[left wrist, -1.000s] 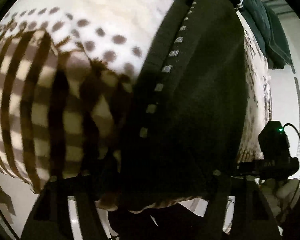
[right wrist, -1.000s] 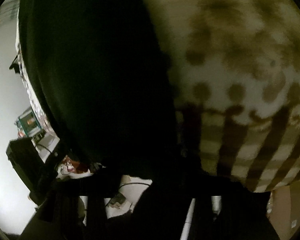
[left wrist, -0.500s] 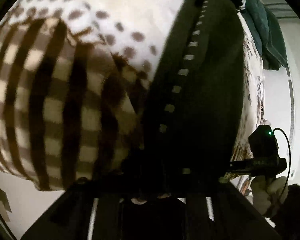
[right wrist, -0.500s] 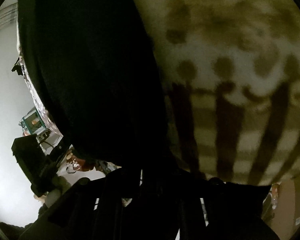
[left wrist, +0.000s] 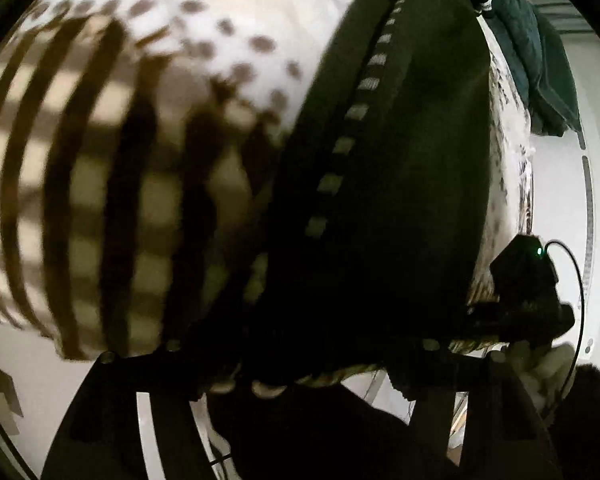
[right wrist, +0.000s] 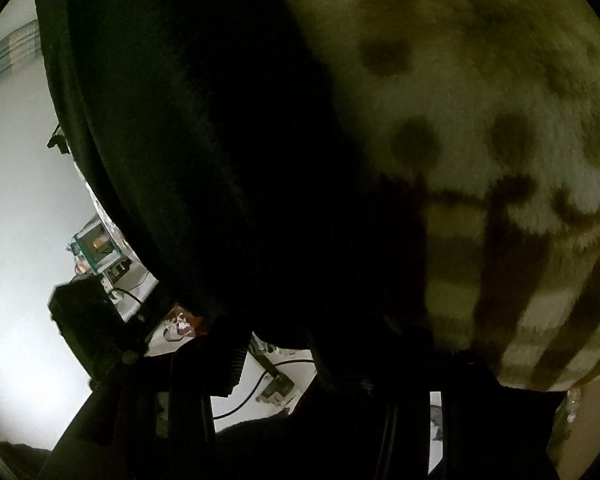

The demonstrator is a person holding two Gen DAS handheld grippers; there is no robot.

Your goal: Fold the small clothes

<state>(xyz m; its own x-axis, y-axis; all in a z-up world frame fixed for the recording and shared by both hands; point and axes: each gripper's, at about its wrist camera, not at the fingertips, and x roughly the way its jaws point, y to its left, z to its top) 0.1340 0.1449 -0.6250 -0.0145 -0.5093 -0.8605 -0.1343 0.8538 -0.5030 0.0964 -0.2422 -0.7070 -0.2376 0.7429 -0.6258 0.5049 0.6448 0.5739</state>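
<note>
A black garment (left wrist: 400,184) with a dashed white trim line lies on a cream blanket (left wrist: 132,152) patterned with brown dots and stripes. In the left wrist view my left gripper (left wrist: 300,376) sits at the garment's near edge, its dark fingers low in the frame with black cloth bunched between them. In the right wrist view the same black garment (right wrist: 220,152) fills the left half, and my right gripper (right wrist: 320,368) is at its near edge with cloth over the fingers. The right gripper's body (left wrist: 528,292) shows at the right of the left wrist view.
A dark green pile of clothes (left wrist: 540,60) lies at the far right end of the blanket. White wall and floor lie beyond the bed edge. The left gripper's body (right wrist: 88,320), cables and a small teal box (right wrist: 96,248) show at the left of the right wrist view.
Both grippers have shifted along the garment's near edge; the blanket pattern slid in both views and the black cloth now bunches more over the fingers. Motion blur shows in the current frames.
</note>
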